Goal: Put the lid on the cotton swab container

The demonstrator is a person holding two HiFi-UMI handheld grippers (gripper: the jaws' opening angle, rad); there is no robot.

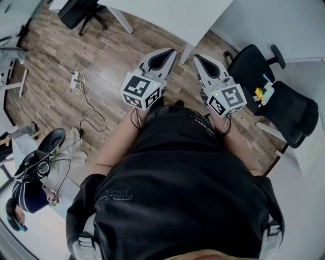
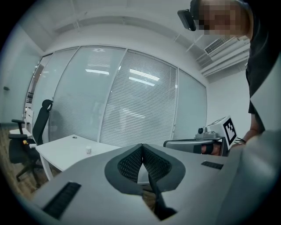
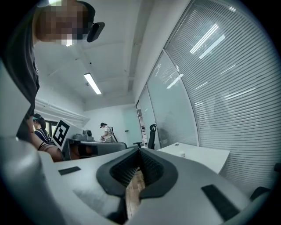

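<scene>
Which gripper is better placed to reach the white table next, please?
Neither clearly: left gripper and right gripper sit side by side, jaws shut and empty, both short of the white table.

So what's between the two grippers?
Head view: only bare wood floor between the left gripper and right gripper, with a table leg by their tips. Both jaws shut, empty.

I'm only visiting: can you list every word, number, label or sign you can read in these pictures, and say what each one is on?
No text can be read for certain.
Script logo on the black shirt: too faint to read.
Cubes on the left gripper and right gripper: black-and-white square patterns, no letters.
Coloured items on the black chair: too small to read.
</scene>
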